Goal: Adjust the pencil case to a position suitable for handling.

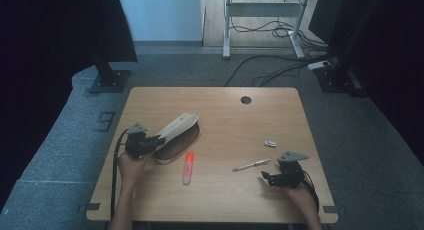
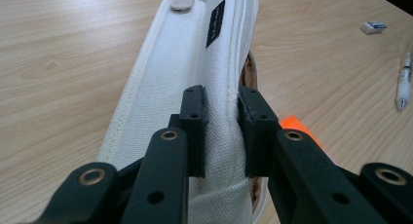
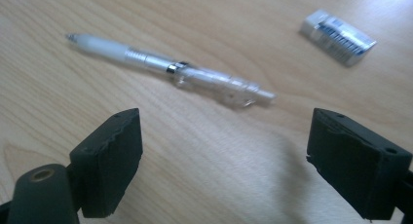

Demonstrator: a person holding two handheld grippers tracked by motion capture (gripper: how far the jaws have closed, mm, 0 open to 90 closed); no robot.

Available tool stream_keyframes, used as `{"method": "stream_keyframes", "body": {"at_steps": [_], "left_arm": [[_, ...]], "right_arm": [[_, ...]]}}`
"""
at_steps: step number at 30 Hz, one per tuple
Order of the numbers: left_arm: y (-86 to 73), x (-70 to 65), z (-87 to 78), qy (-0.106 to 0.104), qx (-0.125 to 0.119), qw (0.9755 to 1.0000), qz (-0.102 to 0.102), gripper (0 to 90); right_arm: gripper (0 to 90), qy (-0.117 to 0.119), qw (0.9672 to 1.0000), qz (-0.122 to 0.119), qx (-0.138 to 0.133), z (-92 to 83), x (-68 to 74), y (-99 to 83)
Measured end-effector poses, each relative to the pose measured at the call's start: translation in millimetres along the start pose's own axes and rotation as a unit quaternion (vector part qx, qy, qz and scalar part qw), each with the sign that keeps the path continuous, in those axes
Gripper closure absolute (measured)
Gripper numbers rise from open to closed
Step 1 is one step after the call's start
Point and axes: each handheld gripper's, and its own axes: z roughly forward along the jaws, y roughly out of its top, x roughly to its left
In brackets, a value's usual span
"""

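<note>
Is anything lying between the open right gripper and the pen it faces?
Nothing visible. The right gripper has its jaws wide open just short of the pen, with only bare table between them. The eraser lies off to one side.

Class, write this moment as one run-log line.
left tongs: shut on white canvas pencil case flap | right tongs: open, before clear white pen | orange highlighter: on wooden table

Cream-white woven fabric pencil pouch [image 2: 185, 73], brown lining, small black label and 1 silver snap at top centre of the frame. Orange plastic highlighter [image 1: 188, 167], paler cap end. White and clear pen [image 3: 165, 68] with silver band. White eraser [image 3: 337, 37], blue-striped sleeve, upper right. Light wood-grain table [image 1: 260, 120]. 2 black grippers.
</note>
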Motion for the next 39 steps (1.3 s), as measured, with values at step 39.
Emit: {"method": "stream_keyframes", "body": {"at_steps": [39], "left_arm": [[-0.3, -0.1, 1.1, -0.004, 0.002, 1.0, 0.005, 74.2]], "right_arm": [[34.3, -0.023, 0.9995, -0.016, 0.016, 31.0, -63.9, 59.8]]}}
